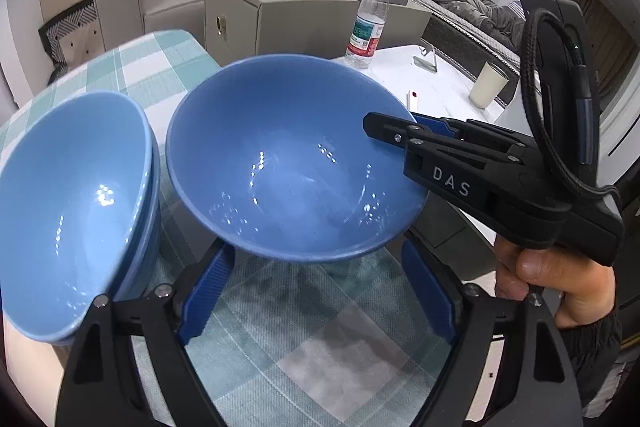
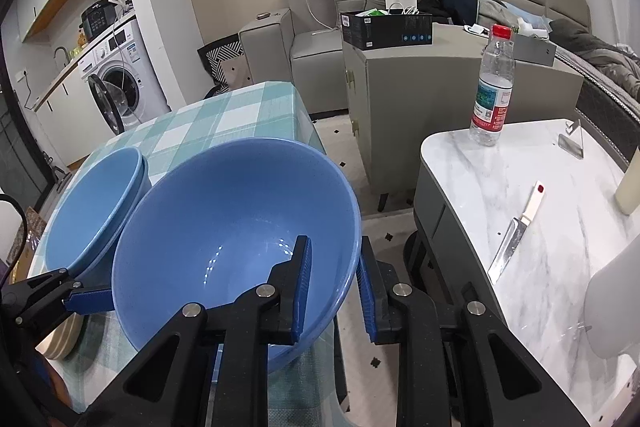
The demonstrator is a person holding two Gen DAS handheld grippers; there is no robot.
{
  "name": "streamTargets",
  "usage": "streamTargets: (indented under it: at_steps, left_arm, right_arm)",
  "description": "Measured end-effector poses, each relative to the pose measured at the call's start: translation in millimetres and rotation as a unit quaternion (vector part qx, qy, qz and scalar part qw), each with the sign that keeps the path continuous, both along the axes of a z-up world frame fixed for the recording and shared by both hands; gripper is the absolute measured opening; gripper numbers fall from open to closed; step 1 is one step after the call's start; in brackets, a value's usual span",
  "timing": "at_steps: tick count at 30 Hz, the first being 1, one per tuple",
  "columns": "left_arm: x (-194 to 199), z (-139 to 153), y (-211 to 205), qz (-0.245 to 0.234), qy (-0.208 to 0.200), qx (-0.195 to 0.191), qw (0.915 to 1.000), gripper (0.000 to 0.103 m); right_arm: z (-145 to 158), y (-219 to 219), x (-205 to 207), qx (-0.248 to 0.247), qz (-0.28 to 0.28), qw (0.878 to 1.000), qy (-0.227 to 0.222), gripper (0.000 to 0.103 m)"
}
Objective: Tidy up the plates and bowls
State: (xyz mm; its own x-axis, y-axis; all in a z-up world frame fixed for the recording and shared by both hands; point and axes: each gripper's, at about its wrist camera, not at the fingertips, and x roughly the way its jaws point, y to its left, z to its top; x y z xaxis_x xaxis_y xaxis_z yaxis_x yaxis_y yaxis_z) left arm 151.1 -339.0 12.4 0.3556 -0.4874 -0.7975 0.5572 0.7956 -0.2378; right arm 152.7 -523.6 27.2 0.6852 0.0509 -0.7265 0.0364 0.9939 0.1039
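A big blue bowl [image 1: 288, 155] [image 2: 224, 235] hangs tilted above the checked tablecloth. My right gripper [image 2: 334, 291] is shut on its right rim, one finger inside and one outside; it also shows in the left wrist view [image 1: 404, 131]. My left gripper [image 1: 316, 291] is open, its blue fingers [image 1: 206, 291] spread under the bowl's near side; one of its fingers [image 2: 86, 299] shows by the bowl's left side in the right wrist view. A stack of blue bowls [image 1: 72, 211] [image 2: 92, 211] stands to the left.
The checked table [image 1: 320, 339] [image 2: 224, 115] carries the bowls. A marble side table [image 2: 532, 211] on the right holds a water bottle [image 2: 494, 87] [image 1: 368, 23], a knife [image 2: 516, 231] and a cream cup [image 1: 488, 85]. A grey cabinet [image 2: 420, 87] and a sofa stand behind.
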Motion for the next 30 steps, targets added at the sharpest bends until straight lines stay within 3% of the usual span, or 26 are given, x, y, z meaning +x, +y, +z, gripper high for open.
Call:
streamTargets:
  at_steps: [6, 13, 30]
  left_arm:
    - [7, -3, 15, 0.029, 0.037, -0.031, 0.9984, 0.086]
    - [9, -2, 23, 0.06, 0.045, -0.058, 0.9955, 0.086]
    - [11, -8, 16, 0.121, 0.002, -0.035, 0.992, 0.084]
  right_arm:
    - [-3, 2, 2, -0.001, 0.004, 1.0, 0.005, 0.022]
    - [-5, 1, 4, -0.002, 0.005, 1.0, 0.01, 0.022]
    - [-8, 2, 5, 0.001, 0.003, 1.0, 0.009, 0.022]
